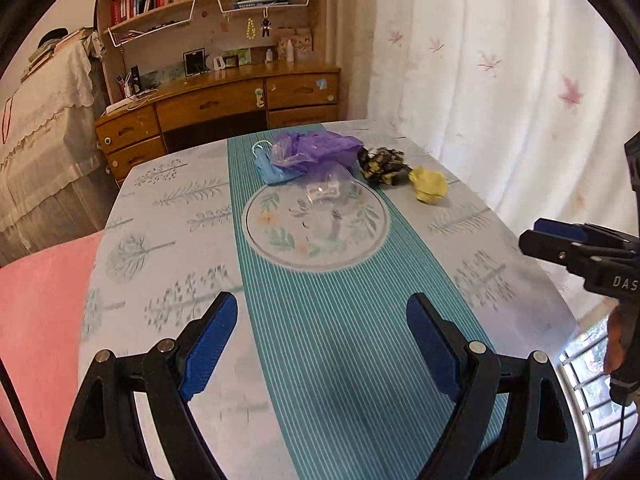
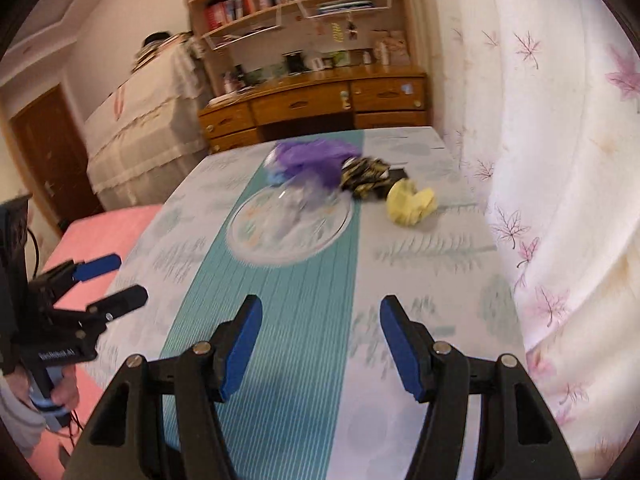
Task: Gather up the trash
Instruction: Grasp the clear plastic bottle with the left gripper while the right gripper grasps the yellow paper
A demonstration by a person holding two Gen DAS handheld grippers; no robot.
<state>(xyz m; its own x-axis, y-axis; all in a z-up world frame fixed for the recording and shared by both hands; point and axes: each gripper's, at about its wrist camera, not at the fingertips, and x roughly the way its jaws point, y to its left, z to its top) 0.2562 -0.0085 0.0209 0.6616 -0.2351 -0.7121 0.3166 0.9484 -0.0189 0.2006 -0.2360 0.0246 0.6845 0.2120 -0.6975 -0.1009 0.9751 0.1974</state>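
Table (image 1: 168, 280) near half bare; trash pile (image 1: 320, 156) crowds far edge.

Left gripper (image 1: 322, 338) w/ jaws wide apart, nothing between, above striped table (image 1: 352, 360). Far end: purple bag (image 1: 316, 150), blue mask (image 1: 268, 168), black-yellow wrapper (image 1: 382, 164), yellow wad (image 1: 430, 184). Plate (image 1: 256, 236) mid-table.

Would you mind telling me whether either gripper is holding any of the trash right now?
Nothing is held: the left gripper and right gripper are both open and empty.
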